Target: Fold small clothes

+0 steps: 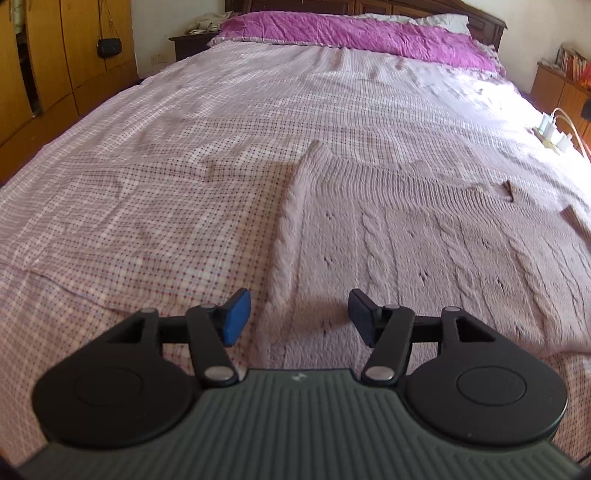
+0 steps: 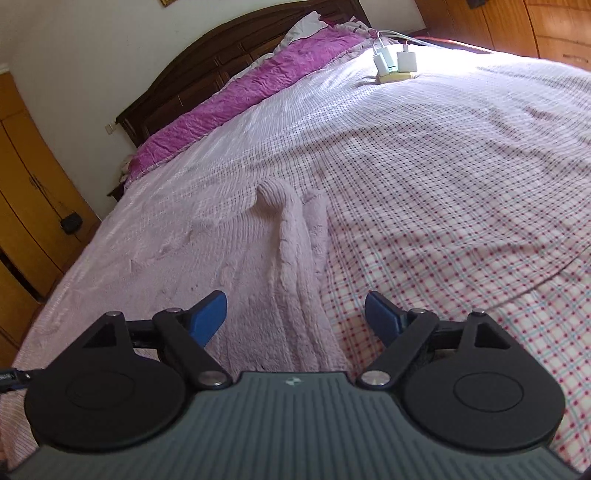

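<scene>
A pale pink cable-knit sweater point(image 1: 424, 243) lies flat on the checked bedsheet point(image 1: 147, 206). In the left wrist view its left edge, a thick knit fold, runs down between the fingers of my left gripper point(image 1: 299, 317), which is open just above the sweater's near left corner. In the right wrist view the sweater point(image 2: 207, 258) spreads to the left, with its sleeve point(image 2: 295, 266) lying along the right edge. My right gripper point(image 2: 295, 317) is open over that edge, blue pads apart, nothing held.
A purple quilt point(image 1: 354, 33) and pillows lie at the head of the bed. A power strip with white chargers point(image 2: 393, 64) sits on the sheet near the bed's far side. Wooden wardrobes point(image 1: 48, 66) stand beside the bed. A small black bag point(image 1: 109, 46) hangs on the wall.
</scene>
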Demonstrator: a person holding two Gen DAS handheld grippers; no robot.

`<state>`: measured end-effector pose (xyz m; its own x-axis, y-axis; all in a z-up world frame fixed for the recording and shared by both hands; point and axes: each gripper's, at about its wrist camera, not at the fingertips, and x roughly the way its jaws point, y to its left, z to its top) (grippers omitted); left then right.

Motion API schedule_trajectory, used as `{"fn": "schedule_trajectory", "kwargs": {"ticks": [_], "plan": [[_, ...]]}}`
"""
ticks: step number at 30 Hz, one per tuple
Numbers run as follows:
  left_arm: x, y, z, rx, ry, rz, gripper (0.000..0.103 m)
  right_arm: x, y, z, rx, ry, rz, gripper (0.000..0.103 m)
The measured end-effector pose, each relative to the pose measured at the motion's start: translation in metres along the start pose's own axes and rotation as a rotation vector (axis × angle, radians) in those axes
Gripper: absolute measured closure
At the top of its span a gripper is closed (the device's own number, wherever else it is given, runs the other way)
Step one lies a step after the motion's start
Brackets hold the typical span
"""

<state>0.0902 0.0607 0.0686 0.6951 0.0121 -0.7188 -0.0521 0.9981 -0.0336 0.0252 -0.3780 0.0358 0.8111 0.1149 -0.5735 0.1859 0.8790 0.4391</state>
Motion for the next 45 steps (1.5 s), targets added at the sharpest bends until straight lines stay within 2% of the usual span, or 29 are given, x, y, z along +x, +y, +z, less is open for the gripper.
{"fn": "schedule_trajectory", "kwargs": {"ticks": [4, 8, 13, 16, 19, 23, 29, 30, 31, 32, 34, 40, 45], "plan": [[-0.008, -0.005, -0.003, -0.003, 0.005, 0.005, 0.035, -0.004, 0.002, -0.007, -0.021, 0.017, 0.017, 0.016], [-0.011, -0.011, -0.01, 0.003, 0.019, 0.0, 0.034, 0.0, 0.003, -0.008, -0.01, 0.037, 0.046, 0.016], [-0.01, -0.019, -0.013, 0.029, 0.03, 0.036, 0.034, 0.024, 0.0, -0.002, 0.036, 0.081, 0.14, 0.014], [-0.011, -0.022, -0.014, 0.037, 0.035, 0.04, 0.034, 0.032, -0.003, -0.002, 0.041, 0.089, 0.19, 0.004], [-0.009, -0.022, -0.014, 0.039, 0.042, 0.051, 0.034, 0.036, 0.0, -0.002, 0.007, 0.11, 0.206, 0.0], [-0.008, -0.021, -0.016, 0.026, 0.049, 0.057, 0.034, 0.037, -0.001, 0.0, 0.014, 0.12, 0.227, 0.0], [-0.008, -0.024, -0.017, 0.037, 0.05, 0.073, 0.034, 0.036, -0.009, 0.002, 0.051, 0.108, 0.303, 0.0], [-0.008, -0.025, -0.017, 0.039, 0.05, 0.075, 0.034, 0.035, -0.009, 0.002, 0.053, 0.106, 0.312, 0.008], [-0.008, -0.026, -0.017, 0.042, 0.05, 0.077, 0.034, 0.033, -0.009, 0.001, 0.059, 0.099, 0.303, 0.02], [-0.008, -0.026, -0.017, 0.045, 0.05, 0.078, 0.034, 0.033, -0.011, 0.0, 0.067, 0.096, 0.298, 0.023], [-0.008, -0.026, -0.017, 0.046, 0.052, 0.079, 0.034, 0.033, -0.018, -0.001, 0.109, 0.087, 0.296, 0.035], [-0.006, -0.023, -0.017, 0.036, 0.058, 0.077, 0.034, 0.031, -0.035, -0.003, 0.204, 0.068, 0.4, 0.037], [-0.004, -0.023, -0.018, 0.039, 0.057, 0.078, 0.033, 0.035, -0.03, -0.003, 0.177, 0.077, 0.37, 0.036]]}}
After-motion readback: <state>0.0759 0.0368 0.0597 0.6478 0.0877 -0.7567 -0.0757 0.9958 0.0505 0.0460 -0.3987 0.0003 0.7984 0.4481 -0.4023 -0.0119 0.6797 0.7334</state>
